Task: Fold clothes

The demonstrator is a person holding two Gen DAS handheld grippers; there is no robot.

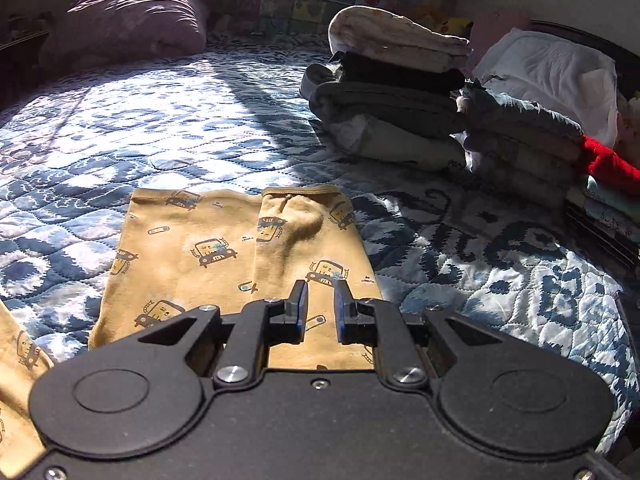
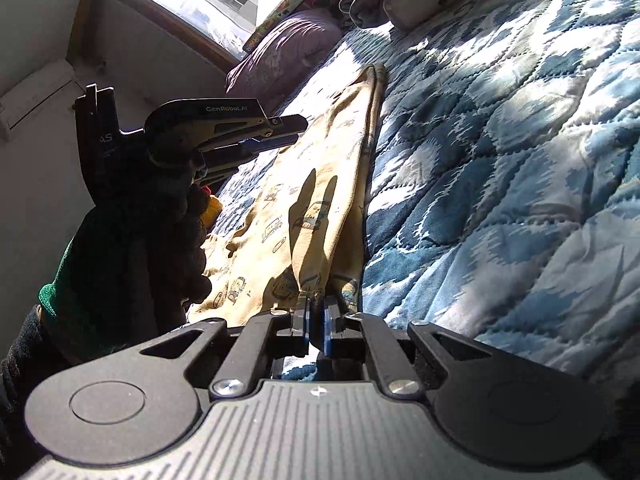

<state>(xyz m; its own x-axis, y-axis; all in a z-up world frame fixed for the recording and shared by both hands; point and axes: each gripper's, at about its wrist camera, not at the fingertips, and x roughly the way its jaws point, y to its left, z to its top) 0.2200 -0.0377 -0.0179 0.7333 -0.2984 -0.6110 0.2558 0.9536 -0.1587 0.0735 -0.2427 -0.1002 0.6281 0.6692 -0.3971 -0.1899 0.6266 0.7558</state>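
Already the yellow garment [image 1: 240, 256] lies partly folded on the bed [image 1: 160, 128]. Right tongs [image 2: 316, 312] pinch its edge; left tongs [image 1: 320, 300] hover apart, more folds apparently remaining.

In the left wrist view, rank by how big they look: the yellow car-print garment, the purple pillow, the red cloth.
1. yellow car-print garment, though it lies nearest the camera, which inflates it.
2. purple pillow, far back.
3. red cloth, partly hidden.
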